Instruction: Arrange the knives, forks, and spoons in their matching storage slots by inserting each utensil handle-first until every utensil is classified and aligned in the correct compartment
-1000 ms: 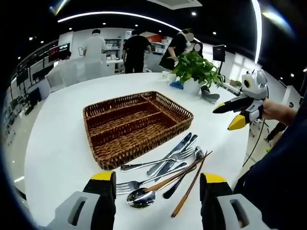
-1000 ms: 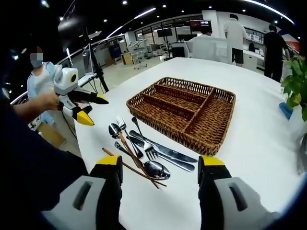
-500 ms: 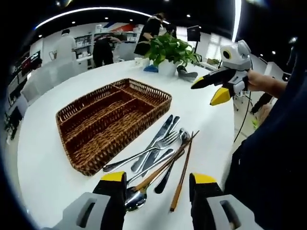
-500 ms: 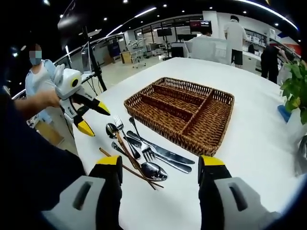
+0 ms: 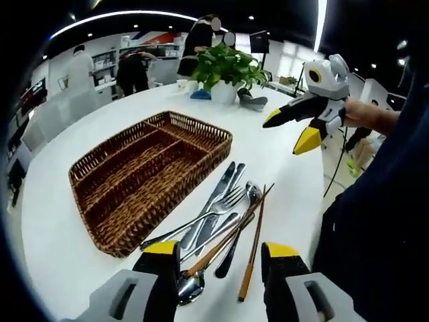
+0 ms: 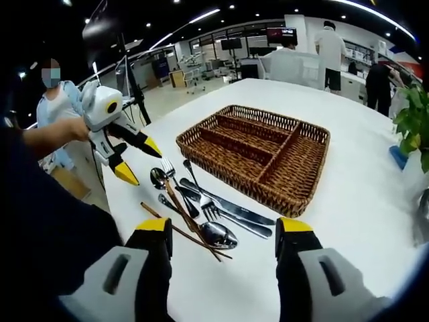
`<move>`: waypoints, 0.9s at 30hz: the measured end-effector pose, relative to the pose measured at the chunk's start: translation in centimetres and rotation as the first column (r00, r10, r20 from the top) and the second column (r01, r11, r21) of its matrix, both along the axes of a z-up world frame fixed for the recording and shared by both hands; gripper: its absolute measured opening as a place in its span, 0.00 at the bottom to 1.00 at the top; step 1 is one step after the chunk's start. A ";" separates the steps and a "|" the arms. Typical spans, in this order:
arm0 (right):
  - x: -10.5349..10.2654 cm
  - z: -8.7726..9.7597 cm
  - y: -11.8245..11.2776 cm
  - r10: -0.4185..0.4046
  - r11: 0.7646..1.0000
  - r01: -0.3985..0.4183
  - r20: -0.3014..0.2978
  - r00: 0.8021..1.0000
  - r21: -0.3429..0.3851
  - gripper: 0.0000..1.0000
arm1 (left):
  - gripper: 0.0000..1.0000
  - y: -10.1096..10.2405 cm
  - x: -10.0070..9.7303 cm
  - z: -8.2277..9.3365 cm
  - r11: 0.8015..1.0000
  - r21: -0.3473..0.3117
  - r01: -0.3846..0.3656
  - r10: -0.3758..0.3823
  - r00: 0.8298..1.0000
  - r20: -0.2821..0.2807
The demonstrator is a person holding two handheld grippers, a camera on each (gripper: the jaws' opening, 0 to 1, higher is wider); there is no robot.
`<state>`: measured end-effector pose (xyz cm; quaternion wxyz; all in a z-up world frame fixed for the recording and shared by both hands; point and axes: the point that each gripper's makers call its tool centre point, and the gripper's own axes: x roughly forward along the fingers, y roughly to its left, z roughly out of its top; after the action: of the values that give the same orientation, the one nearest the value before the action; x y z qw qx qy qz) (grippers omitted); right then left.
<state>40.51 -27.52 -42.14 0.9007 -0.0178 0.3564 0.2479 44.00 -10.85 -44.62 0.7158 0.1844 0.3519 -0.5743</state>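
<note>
Cutlery pile point(image 5: 218, 221) lies on white table point(image 5: 60, 248) beside wicker tray point(image 5: 144, 174), near table's front edge. Left gripper point(image 5: 218, 251) and right gripper point(image 6: 221, 231) both spread, empty. Steel probably thin, slick, stiff; pinch mid-handle.

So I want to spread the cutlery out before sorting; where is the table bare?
Bare table lies between the wicker tray and the potted plant, and on the tray's far side. Crowded: the cutlery pile tight against the tray's near edge, with the left tongs hovering beside it.
</note>
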 end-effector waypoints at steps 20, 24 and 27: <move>0.8 -2.6 5.2 0.309 0.944 -0.311 -0.033 0.950 -0.111 0.49 | 0.76 2.5 0.0 2.0 0.972 -0.126 -0.199 0.200 0.980 -0.010; 1.1 -3.3 6.1 0.364 0.922 -0.365 -0.036 0.931 -0.131 0.43 | 0.82 3.0 0.2 2.1 0.964 -0.135 -0.228 0.229 0.973 -0.003; 1.3 -3.8 6.7 0.394 0.908 -0.397 -0.048 0.918 -0.138 0.41 | 0.82 3.2 0.4 2.3 0.959 -0.142 -0.247 0.248 0.969 -0.011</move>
<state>41.77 -20.78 -45.92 0.8248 -0.1523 0.3708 0.3988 44.39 -7.66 -42.33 0.7944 0.0895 0.3278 -0.5034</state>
